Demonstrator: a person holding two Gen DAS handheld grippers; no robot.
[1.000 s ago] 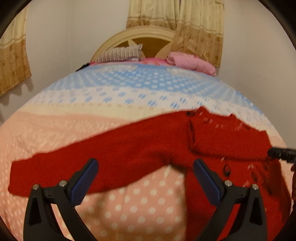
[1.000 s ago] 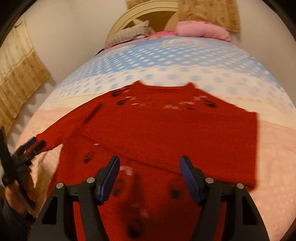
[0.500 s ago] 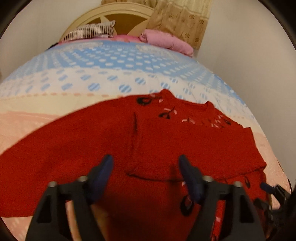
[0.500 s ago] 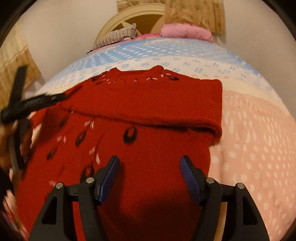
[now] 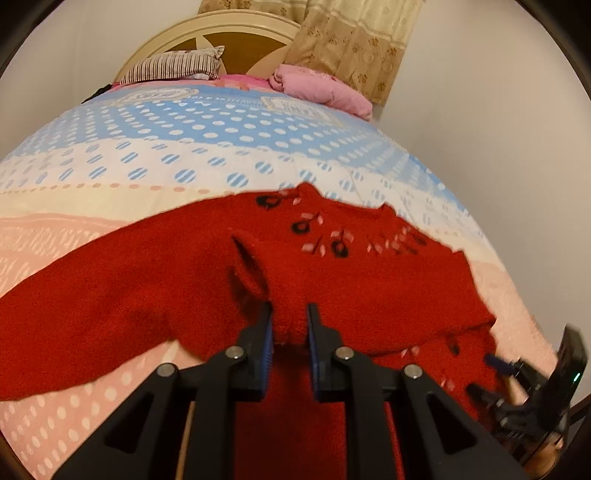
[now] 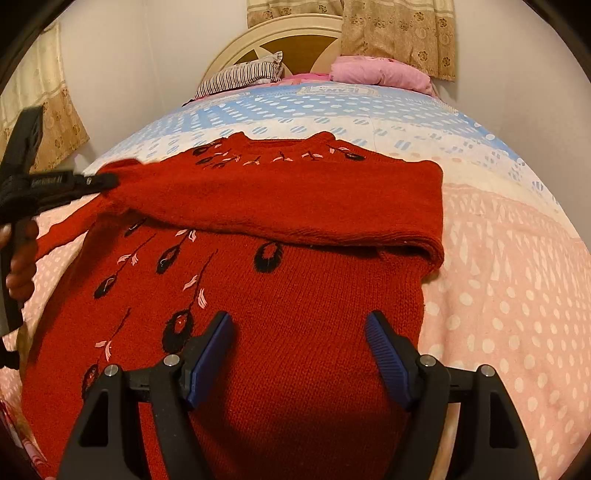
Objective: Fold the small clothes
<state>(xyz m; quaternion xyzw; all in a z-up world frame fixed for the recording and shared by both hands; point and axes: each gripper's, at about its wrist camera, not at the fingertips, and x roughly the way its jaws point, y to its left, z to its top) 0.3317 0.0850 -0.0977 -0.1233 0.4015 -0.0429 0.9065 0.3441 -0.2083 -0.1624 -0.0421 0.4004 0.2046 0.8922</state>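
Observation:
A red knitted sweater [image 6: 295,295] with black and pink flower stitching lies on the bed. Its right sleeve [image 6: 303,206] is folded across the chest. Its left sleeve [image 5: 92,295] stretches out to the left. My left gripper [image 5: 289,325] is shut on the cuff end of the folded sleeve [image 5: 290,317]; it also shows in the right wrist view [image 6: 107,181] at the sweater's left shoulder. My right gripper [image 6: 299,347] is open and empty above the sweater's lower body; it also shows in the left wrist view [image 5: 517,387] at the far right.
The bed [image 6: 517,295] has a dotted cover, pink near me and blue farther off. A striped pillow [image 6: 240,75] and a pink bundle [image 6: 380,72] lie by the headboard. Walls and curtains [image 6: 399,33] stand close behind.
My left gripper has moved right, onto the sweater's chest, and shut on the cuff of the folded sleeve. My right gripper has drawn back over the lower body and stays open.

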